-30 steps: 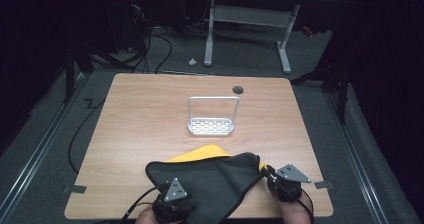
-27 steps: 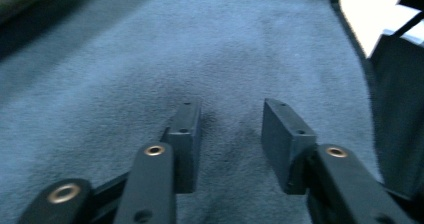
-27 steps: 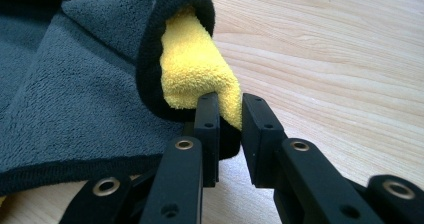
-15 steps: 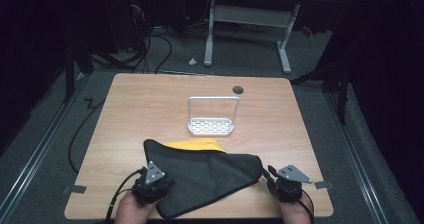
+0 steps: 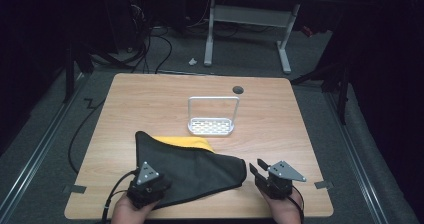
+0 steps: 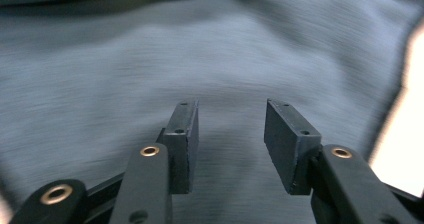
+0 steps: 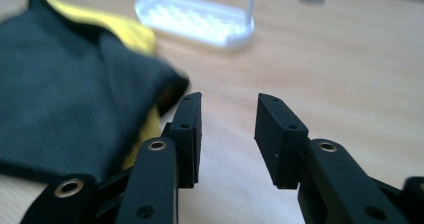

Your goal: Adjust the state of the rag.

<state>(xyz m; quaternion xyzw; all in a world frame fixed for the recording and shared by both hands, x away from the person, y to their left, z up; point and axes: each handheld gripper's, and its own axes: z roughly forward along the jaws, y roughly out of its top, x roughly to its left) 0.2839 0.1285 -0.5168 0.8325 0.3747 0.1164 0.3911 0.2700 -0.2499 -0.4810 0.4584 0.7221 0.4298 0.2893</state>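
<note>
Wooden worktop, w/ a small dark round hole near its far edge. Biggest thing on it: dark grey cloth, lying flat at the near side, left of centre, spread from the near-left corner area toward the middle; a yellow cloth sits under it, its far edge poking out toward the rack, also seen as a yellow strip in the right gripper view. Beyond the cloths, abt mid-worktop, a white perforated rack w/ an upright wire handle, standing apart from the fabric. Left gripper is at the cloth's near-left part, over the fabric; in its own view jaws are spread, just been opening, grey weave behind them, nothing pinched btwn the pads. Right gripper sits just beside the cloth's right tip, not touching; in its own view jaws spread, just been opening, bare wood btwn them, cloth edge off to the side.
</note>
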